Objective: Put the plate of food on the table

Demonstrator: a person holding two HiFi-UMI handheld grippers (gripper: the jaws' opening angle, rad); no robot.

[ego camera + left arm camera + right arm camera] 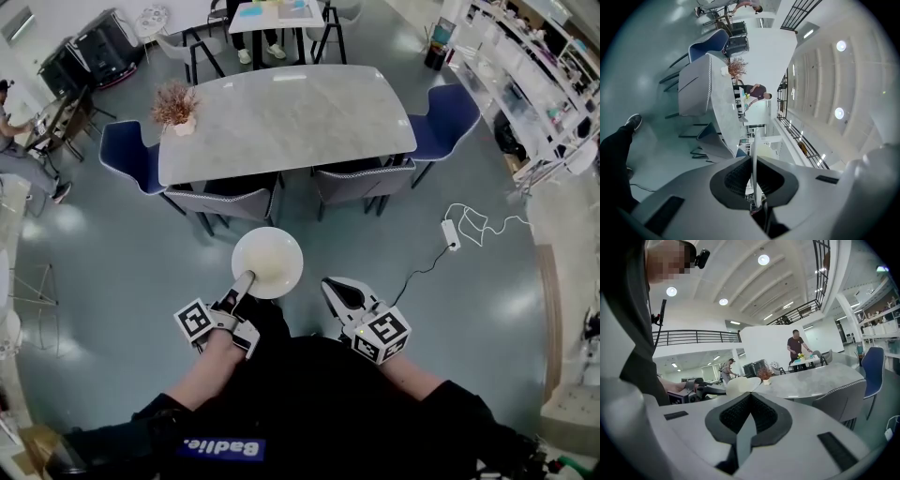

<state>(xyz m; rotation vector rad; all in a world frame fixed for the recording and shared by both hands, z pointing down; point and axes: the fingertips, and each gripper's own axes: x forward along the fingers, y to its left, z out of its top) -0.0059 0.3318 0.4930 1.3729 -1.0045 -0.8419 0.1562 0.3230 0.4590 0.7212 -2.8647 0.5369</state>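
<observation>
A round white plate with a pale cream face hangs over the floor, short of the grey marble table. My left gripper is shut on the plate's near rim. In the left gripper view the plate stands edge-on between the closed jaws, with the left gripper clamped on it. My right gripper is beside the plate, apart from it, and shut on nothing. In the right gripper view the right gripper has its jaws together, with the plate and table beyond.
Two grey chairs are tucked under the table's near side, between me and it. Blue chairs stand at its ends. A dried plant in a pot sits on the table's left corner. A power strip and cable lie on the floor at right.
</observation>
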